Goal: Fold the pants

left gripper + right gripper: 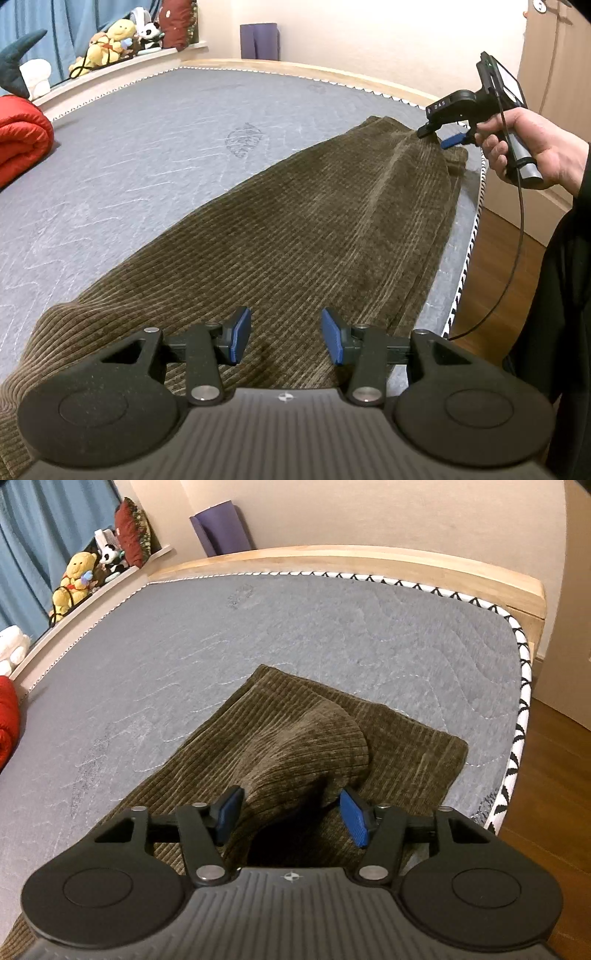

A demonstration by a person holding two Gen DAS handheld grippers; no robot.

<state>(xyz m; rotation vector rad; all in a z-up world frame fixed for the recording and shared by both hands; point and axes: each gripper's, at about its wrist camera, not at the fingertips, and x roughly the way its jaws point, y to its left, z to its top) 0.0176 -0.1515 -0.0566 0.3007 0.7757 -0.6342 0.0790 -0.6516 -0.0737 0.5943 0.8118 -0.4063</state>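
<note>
Brown corduroy pants (280, 236) lie lengthwise on the grey quilted mattress (140, 155) of a bed, close to the mattress edge trimmed in black-and-white piping. All places are given relative to the pants.

Left hand-held gripper (285, 341): poised above the near end of the pants, its blue pads (240, 334) parted, the corduroy showing in the gap and neither pad pressing on it.

Right hand-held gripper (290, 818): at the far end of the pants, held by the person's right hand (532, 147). In the right wrist view a raised hump of corduroy stands between the fingers; the left pad (229, 812) touches its side, while the right pad stands clear, so the jaws are parted and no grip is made. A flat lower layer of the pants (413, 749) extends beyond the hump.

Beyond the pants: a wooden bed frame (332, 559), a purple rolled mat (221, 528), plush toys (110, 42) on a ledge, and a red quilt (22, 136) well apart on the mattress.
</note>
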